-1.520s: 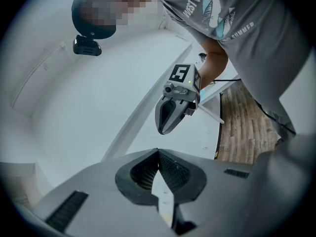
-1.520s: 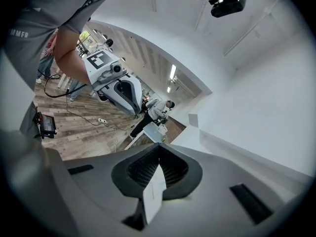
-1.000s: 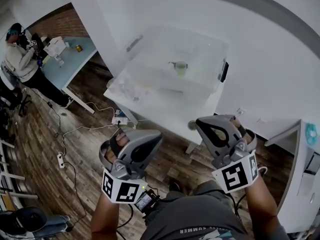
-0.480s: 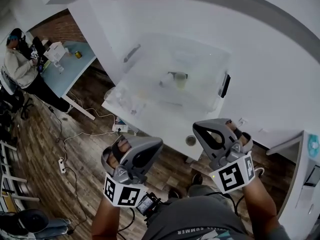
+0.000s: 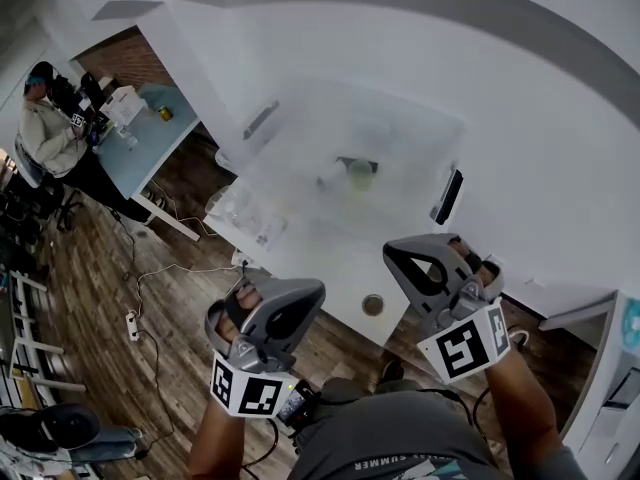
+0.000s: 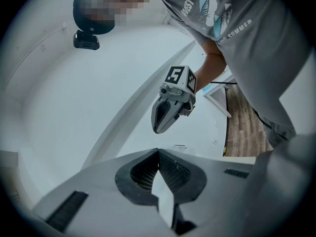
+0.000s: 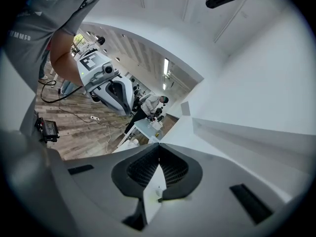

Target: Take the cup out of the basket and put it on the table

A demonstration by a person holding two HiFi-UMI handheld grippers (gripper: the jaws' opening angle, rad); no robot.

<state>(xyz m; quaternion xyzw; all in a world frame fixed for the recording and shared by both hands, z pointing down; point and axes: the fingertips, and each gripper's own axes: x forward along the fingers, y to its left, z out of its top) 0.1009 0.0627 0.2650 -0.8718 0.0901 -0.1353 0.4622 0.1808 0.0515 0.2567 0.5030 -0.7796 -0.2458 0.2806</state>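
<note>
My head camera looks steeply down from well above the white tabletop point(image 5: 320, 268), with my left tool point(image 5: 316, 290) and right tool point(image 5: 392, 254) near. Each tool camera rides close behind its jaws, facing across at the other tool.

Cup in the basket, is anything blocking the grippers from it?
Only the basket's near wall stands between the cup and the left gripper and right gripper. They would likely reach over it.

table point(image 5: 330, 268): white | on it: big clear basket point(image 5: 410, 118) in the middle | flat black thing point(image 5: 446, 197) just beside the basket | crinkly clear plastic point(image 5: 255, 226) near one edge
</note>
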